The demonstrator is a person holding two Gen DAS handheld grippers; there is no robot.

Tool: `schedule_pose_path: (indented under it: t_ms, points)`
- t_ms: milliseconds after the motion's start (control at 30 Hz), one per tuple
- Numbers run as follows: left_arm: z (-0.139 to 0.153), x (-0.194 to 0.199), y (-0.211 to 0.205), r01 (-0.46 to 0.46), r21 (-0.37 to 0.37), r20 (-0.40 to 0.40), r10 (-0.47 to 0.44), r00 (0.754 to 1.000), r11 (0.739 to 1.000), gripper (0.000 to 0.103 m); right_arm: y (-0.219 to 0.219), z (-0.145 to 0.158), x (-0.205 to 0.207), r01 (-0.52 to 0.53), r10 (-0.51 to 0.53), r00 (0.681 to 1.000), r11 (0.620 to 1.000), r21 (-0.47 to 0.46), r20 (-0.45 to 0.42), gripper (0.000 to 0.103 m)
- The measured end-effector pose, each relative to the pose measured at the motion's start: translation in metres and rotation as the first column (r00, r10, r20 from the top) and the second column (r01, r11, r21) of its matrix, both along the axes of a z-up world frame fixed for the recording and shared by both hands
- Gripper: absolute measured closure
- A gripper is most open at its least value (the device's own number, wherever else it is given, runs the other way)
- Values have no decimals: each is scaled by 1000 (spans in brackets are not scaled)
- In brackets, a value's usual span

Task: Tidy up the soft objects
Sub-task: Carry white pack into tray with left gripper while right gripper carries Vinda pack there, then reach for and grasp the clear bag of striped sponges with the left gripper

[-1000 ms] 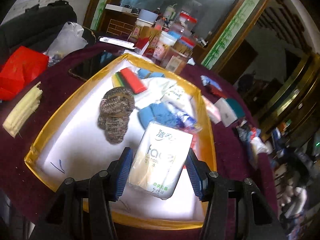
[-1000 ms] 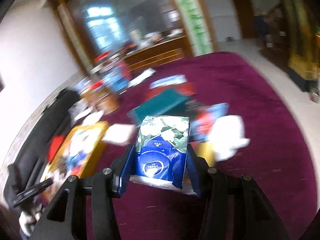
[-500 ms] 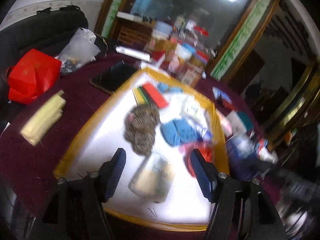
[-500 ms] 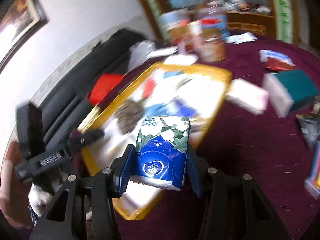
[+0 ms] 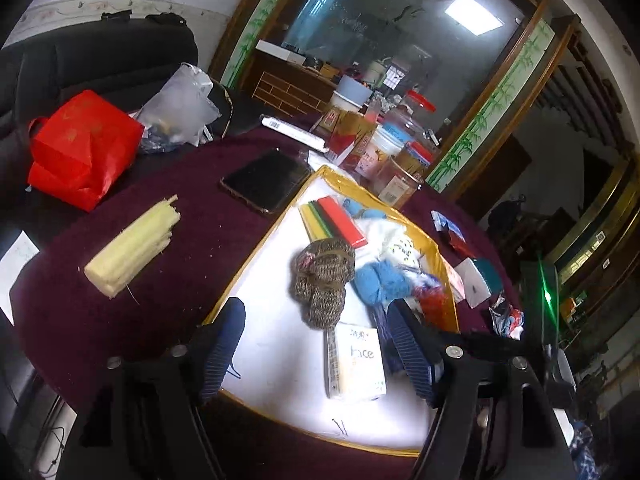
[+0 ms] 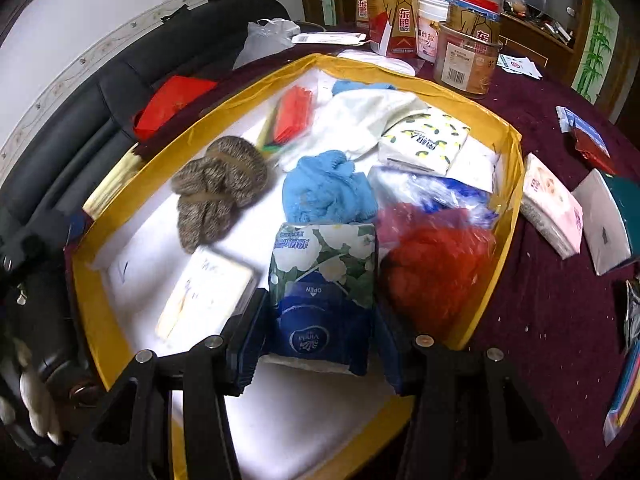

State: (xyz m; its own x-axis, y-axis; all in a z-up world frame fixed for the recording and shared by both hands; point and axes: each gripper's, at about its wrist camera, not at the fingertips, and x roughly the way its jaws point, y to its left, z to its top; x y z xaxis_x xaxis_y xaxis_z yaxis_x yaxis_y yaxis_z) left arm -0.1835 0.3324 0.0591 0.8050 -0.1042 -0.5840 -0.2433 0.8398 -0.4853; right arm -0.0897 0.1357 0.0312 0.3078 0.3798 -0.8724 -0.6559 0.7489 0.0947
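Gripping floral tissue pack (image 6: 324, 280) — right claw (image 6: 320, 332), over yellow-rimmed tray (image 6: 508, 216)

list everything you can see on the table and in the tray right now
tray: one, yellow rim, white floor, on table
tissue pack: one, blue and green, in right gripper, over tray
white tissue pack: one, lying in tray, near edge
knitted slippers: one pair, brown, in tray
blue knit: one, tray middle
red bag: one, tray right side
phone: one, black, beside tray
table: one, maroon cloth
left gripper: open, empty
right gripper: shut on tissue pack
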Motion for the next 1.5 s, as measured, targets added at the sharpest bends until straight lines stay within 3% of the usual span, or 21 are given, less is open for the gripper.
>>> schedule_pose_path:
  t_ms: [167, 300, 533, 667, 867, 1167, 1500]
  points:
    - [-2, 1, -5, 24, -4, -12, -24, 1000, 1000, 23, -13, 13, -7, 3, 1, 1000, 993, 119, -28, 48]
    - [1, 1, -11, 38, 14, -16, -38, 999, 999, 23, -38, 40, -16, 23, -30, 999, 981, 194, 34, 36]
    - [7, 4, -32, 74, 46, -25, -73, 997, 996, 23, -111, 62, -20, 106, -137, 984, 964, 244, 116, 35]
    - [15, 4, -54, 102, 113, -24, -100, 995, 988, 23, -159, 61, -13, 189, -226, 967, 947, 261, 120, 35]
    - [24, 10, -113, 208, 256, -56, -201, 978, 944, 23, -223, 52, -6, 312, -349, 934, 904, 292, 81, 35]
    - [23, 28, -194, 354, 335, -144, -323, 935, 873, 23, -294, 42, -9, 409, -450, 891, 852, 326, 56, 35]
    - [16, 39, -258, 421, 450, -222, -358, 907, 788, 23, -354, 32, -3, 500, -541, 841, 781, 374, 6, 35]
